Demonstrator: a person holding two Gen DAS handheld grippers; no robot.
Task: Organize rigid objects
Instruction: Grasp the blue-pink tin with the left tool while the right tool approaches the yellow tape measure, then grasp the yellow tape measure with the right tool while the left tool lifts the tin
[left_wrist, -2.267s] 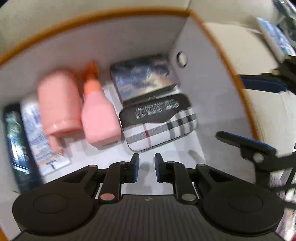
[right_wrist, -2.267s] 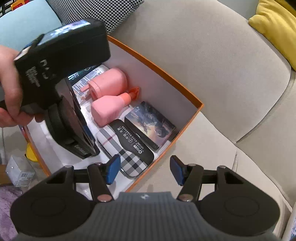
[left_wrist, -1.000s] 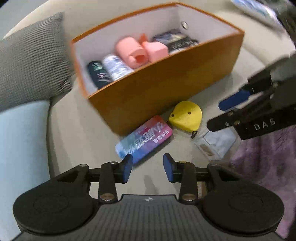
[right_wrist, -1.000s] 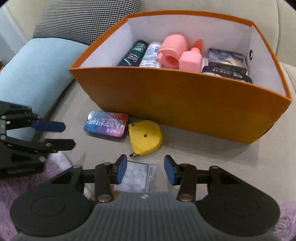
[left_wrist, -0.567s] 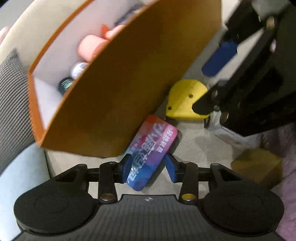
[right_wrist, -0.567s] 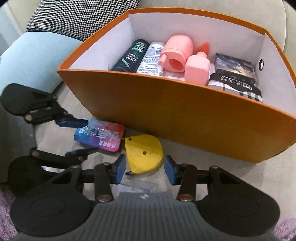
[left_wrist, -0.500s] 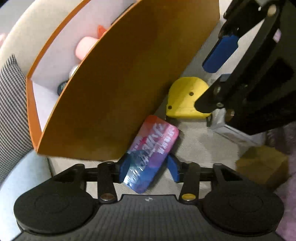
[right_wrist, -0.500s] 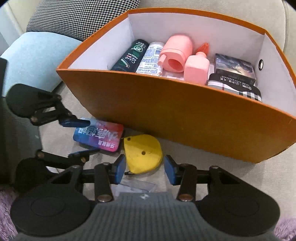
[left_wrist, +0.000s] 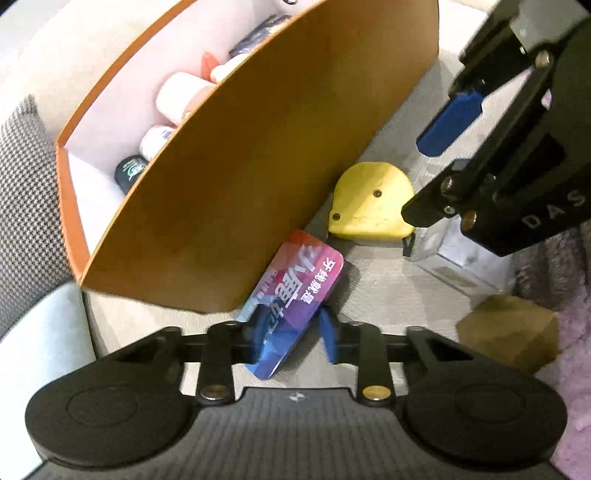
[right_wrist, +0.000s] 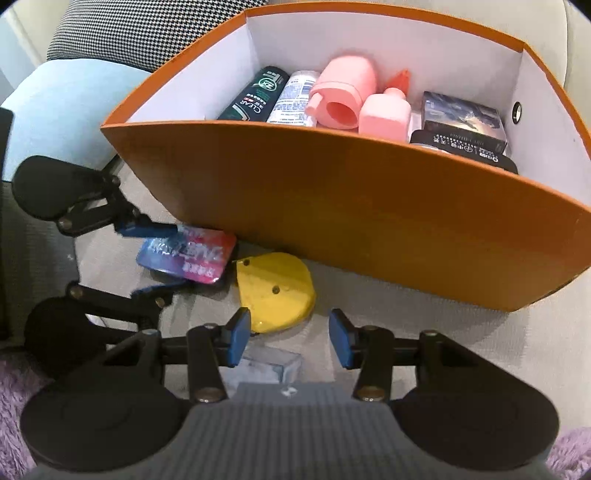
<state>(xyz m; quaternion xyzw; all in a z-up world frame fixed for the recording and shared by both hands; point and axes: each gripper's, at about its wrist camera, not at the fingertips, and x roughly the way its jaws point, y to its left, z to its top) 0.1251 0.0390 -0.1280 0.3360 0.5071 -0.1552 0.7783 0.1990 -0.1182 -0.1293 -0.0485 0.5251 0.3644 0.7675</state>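
A: Where is the flat tin (left_wrist: 295, 295) lying?

B: On the sofa cushion (right_wrist: 424, 332), just beside the orange box's (left_wrist: 258, 166) front wall, its long axis running away from the left gripper (left_wrist: 291, 338) toward the yellow tape measure (left_wrist: 369, 206).

A: And the fingers?

B: The left pair straddles the tin's near end, partly open — close to its long edges, but I can't tell whether they touch. The right gripper (right_wrist: 286, 334) is wide open and empty, hovering just short of the tape measure.

A: So which hand is nearer the tin?

B: The left, clearly — it likely only needs to close across the short width.
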